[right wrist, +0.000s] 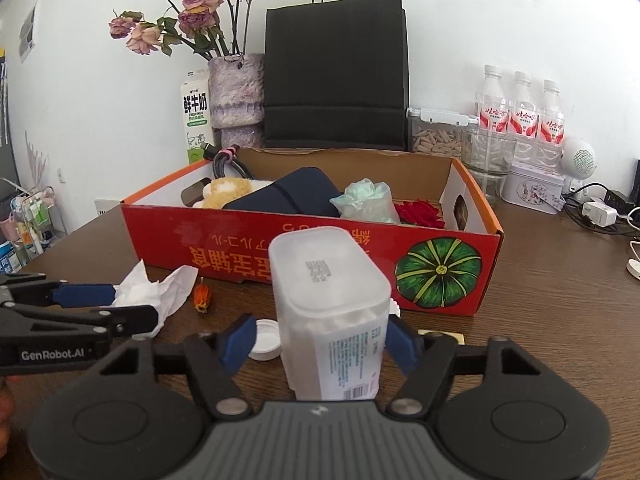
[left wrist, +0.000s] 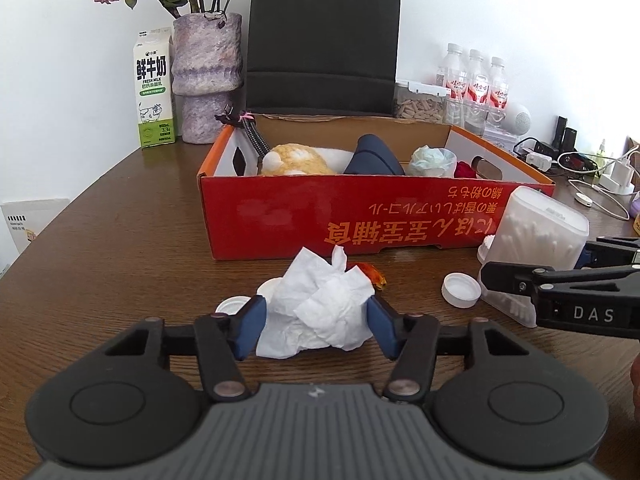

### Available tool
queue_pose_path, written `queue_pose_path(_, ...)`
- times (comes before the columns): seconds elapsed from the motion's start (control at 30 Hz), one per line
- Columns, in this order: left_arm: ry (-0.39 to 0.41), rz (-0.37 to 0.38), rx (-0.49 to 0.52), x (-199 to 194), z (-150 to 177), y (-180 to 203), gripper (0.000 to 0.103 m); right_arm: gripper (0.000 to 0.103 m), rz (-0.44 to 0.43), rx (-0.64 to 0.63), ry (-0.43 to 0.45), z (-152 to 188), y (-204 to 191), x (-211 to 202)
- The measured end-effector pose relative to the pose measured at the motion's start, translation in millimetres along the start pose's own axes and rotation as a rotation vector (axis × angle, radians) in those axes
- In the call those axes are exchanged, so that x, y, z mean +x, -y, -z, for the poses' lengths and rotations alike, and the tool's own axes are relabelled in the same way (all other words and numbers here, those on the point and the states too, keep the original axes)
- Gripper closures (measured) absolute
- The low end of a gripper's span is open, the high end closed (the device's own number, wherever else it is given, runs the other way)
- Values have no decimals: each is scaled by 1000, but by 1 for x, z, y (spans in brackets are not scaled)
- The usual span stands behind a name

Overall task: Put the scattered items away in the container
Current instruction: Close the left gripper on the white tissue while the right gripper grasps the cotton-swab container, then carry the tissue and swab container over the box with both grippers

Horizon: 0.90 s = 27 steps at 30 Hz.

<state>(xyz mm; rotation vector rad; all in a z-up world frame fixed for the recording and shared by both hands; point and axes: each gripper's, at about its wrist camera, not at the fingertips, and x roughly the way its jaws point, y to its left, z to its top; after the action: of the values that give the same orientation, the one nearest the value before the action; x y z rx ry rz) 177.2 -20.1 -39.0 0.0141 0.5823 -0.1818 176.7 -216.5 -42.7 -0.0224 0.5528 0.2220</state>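
1. The left tongs (left wrist: 316, 324) are closed on the crumpled white tissue (left wrist: 320, 304), which lies on the worktop (left wrist: 120, 264) just in front of the red cardboard box (left wrist: 360, 216); both blue pads press into its sides, a grip that looks meant for lifting it over the near wall.
2. The right tongs (right wrist: 320, 344) have their pads against the upright cotton-swab tub (right wrist: 328, 304), low on its body, probably so that it stays upright when raised.
3. Two white caps (left wrist: 461, 289) and an orange dried flower (left wrist: 374, 274) lie loose between the two grips, not yet tidied.
4. The box already holds a plush toy (left wrist: 296, 160), a navy pouch (left wrist: 372, 156) and a red rose (right wrist: 420, 212).
5. The worktop is dark wood grain. Far behind stand a milk carton (left wrist: 154, 92), a vase of dried roses (left wrist: 206, 80), a black paper bag (left wrist: 324, 40) and water bottles (left wrist: 476, 80) against a white wall.
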Motion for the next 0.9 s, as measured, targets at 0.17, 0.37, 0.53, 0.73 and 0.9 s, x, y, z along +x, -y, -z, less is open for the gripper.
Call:
queue_pose_path(0.17,-8,36,-4,-1,2,0,73,63,-20,-30,12,4,-6,-6)
queue_pose_path(0.37,12,55,-15,-5,3,-2,77,63,-10,-38,30,6,-8,-10)
queue_pose_path(0.53,11,58,-29,-5,3,-3,77,63,-12,-32,42,6,-7,-12)
queue_pose_path(0.73,46,46,-20,-12,3,-1,77,63,-14,-25,84,5,-7,-20)
queue_pose_path(0.9,115,38,-5,-26,-8,3,78,63,-16,5,142,-5,-3,-33)
